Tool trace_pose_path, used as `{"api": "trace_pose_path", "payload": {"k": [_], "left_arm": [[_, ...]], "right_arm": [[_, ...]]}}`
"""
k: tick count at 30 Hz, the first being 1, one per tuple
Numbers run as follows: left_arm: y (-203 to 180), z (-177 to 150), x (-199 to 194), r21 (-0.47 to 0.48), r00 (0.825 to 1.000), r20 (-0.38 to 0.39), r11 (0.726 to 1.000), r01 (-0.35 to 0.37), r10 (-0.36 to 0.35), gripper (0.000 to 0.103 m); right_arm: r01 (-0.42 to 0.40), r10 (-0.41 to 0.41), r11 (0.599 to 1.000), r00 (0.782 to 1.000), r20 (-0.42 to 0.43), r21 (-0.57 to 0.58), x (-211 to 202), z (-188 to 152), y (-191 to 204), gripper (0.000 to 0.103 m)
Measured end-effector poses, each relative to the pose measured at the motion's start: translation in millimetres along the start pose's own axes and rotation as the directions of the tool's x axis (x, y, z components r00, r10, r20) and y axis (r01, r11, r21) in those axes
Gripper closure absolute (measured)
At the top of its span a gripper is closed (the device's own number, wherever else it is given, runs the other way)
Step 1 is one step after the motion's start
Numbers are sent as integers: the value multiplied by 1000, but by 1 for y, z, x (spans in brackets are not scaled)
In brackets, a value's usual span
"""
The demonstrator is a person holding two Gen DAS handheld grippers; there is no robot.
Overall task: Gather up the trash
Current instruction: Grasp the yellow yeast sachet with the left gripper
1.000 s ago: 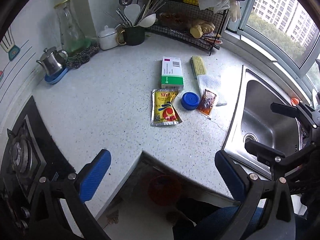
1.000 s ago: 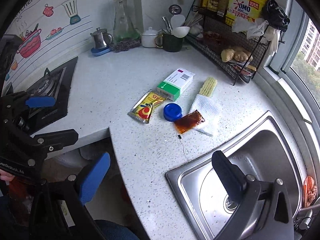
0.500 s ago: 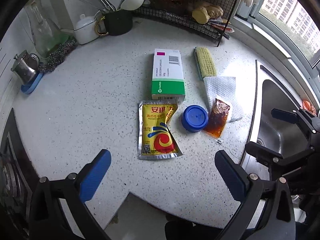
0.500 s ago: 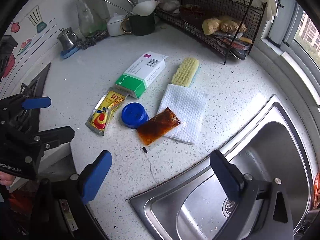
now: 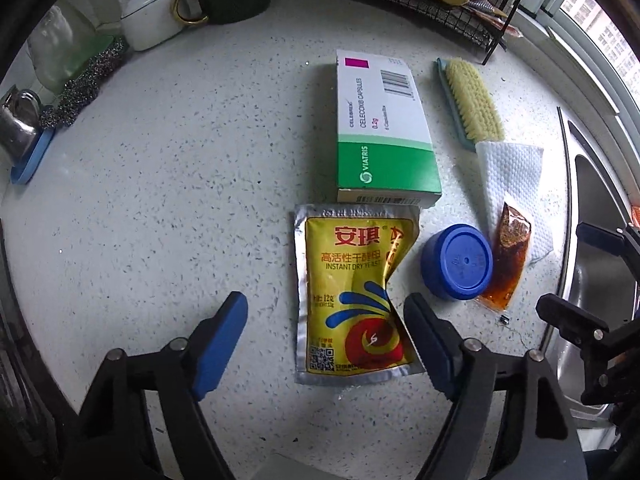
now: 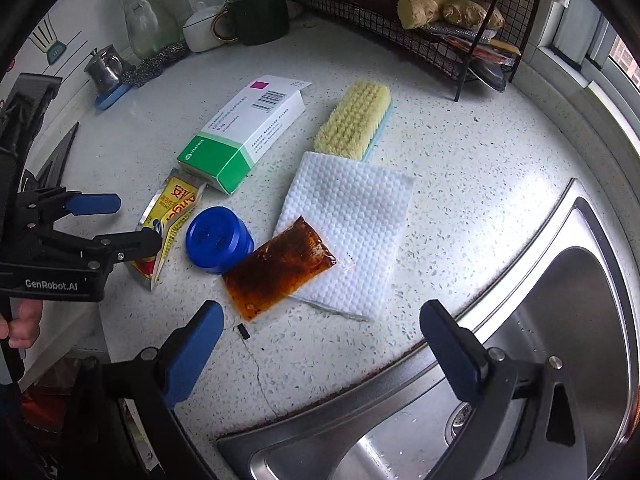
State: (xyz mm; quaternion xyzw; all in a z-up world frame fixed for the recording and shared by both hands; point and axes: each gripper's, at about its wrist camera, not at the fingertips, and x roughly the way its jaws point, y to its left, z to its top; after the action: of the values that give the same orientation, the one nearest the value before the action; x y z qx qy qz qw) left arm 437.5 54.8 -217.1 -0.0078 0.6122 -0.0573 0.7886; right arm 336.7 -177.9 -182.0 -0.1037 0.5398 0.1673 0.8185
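A yellow yeast packet [image 5: 352,296] lies flat on the speckled counter; it also shows in the right wrist view [image 6: 170,216]. My left gripper [image 5: 326,332] is open and hovers low over it, a finger on each side. A blue lid [image 5: 458,262] [image 6: 218,238], a brown sauce sachet [image 5: 506,256] [image 6: 280,266] on a white paper towel [image 6: 356,220] and a green-and-white medicine box [image 5: 380,128] [image 6: 244,132] lie close by. My right gripper [image 6: 320,332] is open, just short of the sachet and towel.
A scrub brush [image 6: 354,120] lies beyond the towel. A steel sink [image 6: 540,340] is at the right. A wire rack [image 6: 432,40], a dark mug with utensils [image 6: 256,12], a white pot [image 5: 150,24] and a steel jug [image 6: 104,70] stand along the back.
Both grippers have moved forward and down toward the counter. The left one now straddles the yeast packet and has narrowed its opening; the right one has come close to the sachet.
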Motion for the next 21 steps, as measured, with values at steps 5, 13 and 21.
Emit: {"api": "trace_pose_path", "payload": {"k": [5,13,21], "left_arm": [[-6,4,0,31,999,5,999,36,-36,46],[-9,8,4,22,998,-5,998,57,-56,58],[-11,7,4,29,1000,8,999,29,-29,69]], "right_arm": [[-2,2,1000,1000,-9,18,1,-2,-6,4],[-11,11,999,1000,9,31,-7,-1,-11,4],[-25,25,1000,1000,13,-15,-7,3,2,4]]}}
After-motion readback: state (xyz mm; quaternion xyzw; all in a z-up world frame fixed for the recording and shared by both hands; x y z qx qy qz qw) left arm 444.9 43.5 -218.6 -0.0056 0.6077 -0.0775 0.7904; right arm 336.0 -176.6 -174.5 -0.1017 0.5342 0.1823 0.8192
